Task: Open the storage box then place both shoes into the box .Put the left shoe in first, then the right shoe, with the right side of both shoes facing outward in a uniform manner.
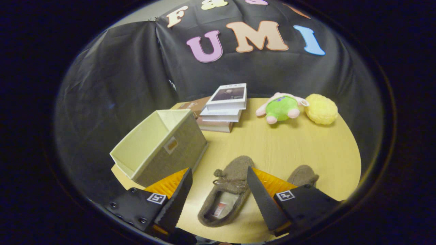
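Tongs (pixel 218 183) agape (far shoe (pixel 303 175) half-hidden)

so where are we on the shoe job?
Done: storage box stands open, nothing visible inside. In hand: gripper open, jaws straddling the near shoe, not pressing it. Left: both shoes still on the table, the second shoe just beyond the right jaw.

Soft, even light from above keeps the counter (pixel 289 146) bright, with faint shadows under things — the cloth wall behind stays dim. Fisheye bending curves the edges; the centre is sharp, without glare.
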